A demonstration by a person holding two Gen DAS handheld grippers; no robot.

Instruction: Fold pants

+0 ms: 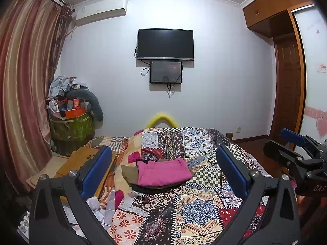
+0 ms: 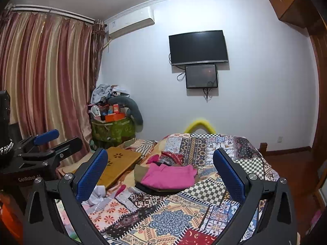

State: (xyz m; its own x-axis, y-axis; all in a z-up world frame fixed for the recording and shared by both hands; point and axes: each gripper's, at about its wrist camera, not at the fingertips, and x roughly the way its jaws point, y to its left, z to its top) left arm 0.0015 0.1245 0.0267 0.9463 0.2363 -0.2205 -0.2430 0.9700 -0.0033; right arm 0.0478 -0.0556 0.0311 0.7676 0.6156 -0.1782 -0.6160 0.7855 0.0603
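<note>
Folded pink pants (image 1: 163, 171) lie on top of a small stack of folded brown and dark clothes (image 1: 129, 174) on the patchwork quilt (image 1: 192, 210). The stack also shows in the right wrist view, pink pants (image 2: 169, 176) uppermost. My left gripper (image 1: 163, 169) is open and empty, held above the bed short of the stack. My right gripper (image 2: 161, 173) is open and empty, also above the bed short of the stack. The right gripper shows at the right edge of the left wrist view (image 1: 294, 145). The left gripper shows at the left edge of the right wrist view (image 2: 53, 140).
A wooden lap tray (image 2: 120, 161) lies on the bed's left side. Crumpled white cloth (image 2: 98, 199) lies near the left fingers. A green basket piled with clutter (image 2: 113, 128) stands by the curtain (image 2: 47, 94). A TV (image 2: 198, 48) hangs on the far wall. A wardrobe (image 1: 286, 71) stands right.
</note>
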